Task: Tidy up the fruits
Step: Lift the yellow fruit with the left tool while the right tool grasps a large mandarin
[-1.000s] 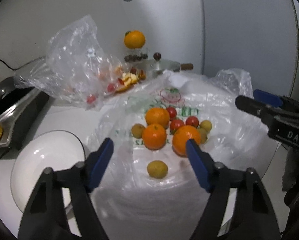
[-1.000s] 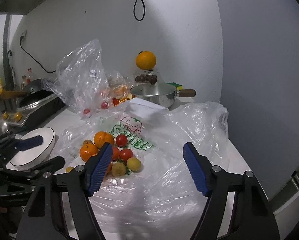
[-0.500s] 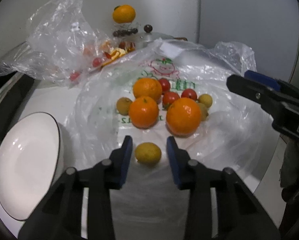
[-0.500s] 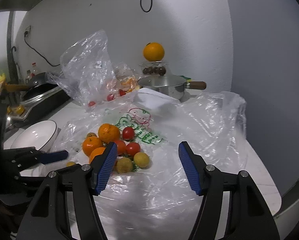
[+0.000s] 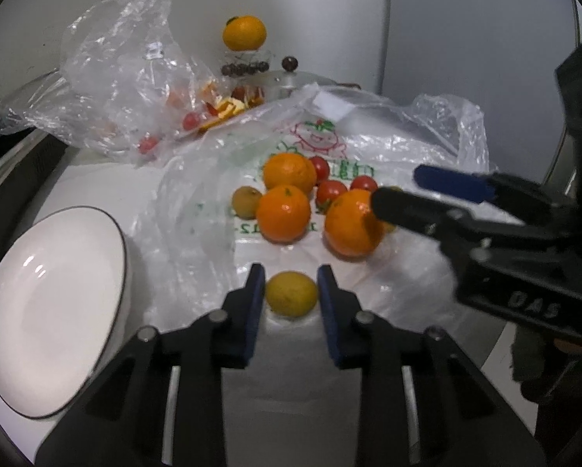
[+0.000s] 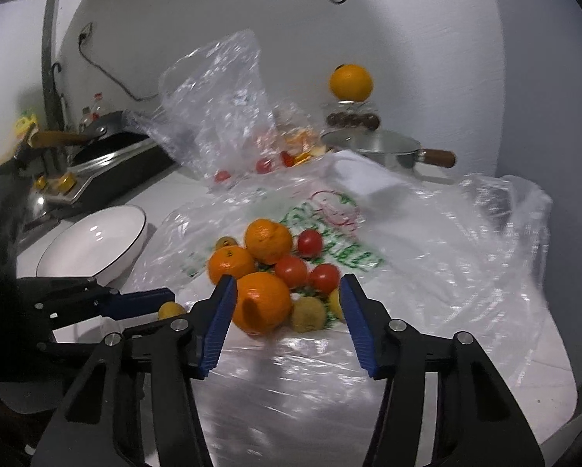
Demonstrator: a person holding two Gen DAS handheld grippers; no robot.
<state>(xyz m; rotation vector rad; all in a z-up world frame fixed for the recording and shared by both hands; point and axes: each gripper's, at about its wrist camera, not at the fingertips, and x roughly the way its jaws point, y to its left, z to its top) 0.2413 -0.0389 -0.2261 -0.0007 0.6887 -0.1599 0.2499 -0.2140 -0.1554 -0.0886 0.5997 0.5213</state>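
Closing since a second ago, our left hand-held gripper (image 5: 291, 292) now clenches the small yellow fruit (image 5: 291, 299); our right hand-held gripper (image 6: 287, 309), closing, straddles the nearest orange (image 6: 262, 301), ungripped.

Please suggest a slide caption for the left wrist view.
Left gripper shut on small yellow fruit beside white bowl.

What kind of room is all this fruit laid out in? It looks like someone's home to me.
Most likely a home kitchen counter. A stove with a dark pan stands at the left, a lidded saucepan with a wooden handle sits by the wall, and a white bowl waits beside oranges and tomatoes spread on a plastic shopping bag.
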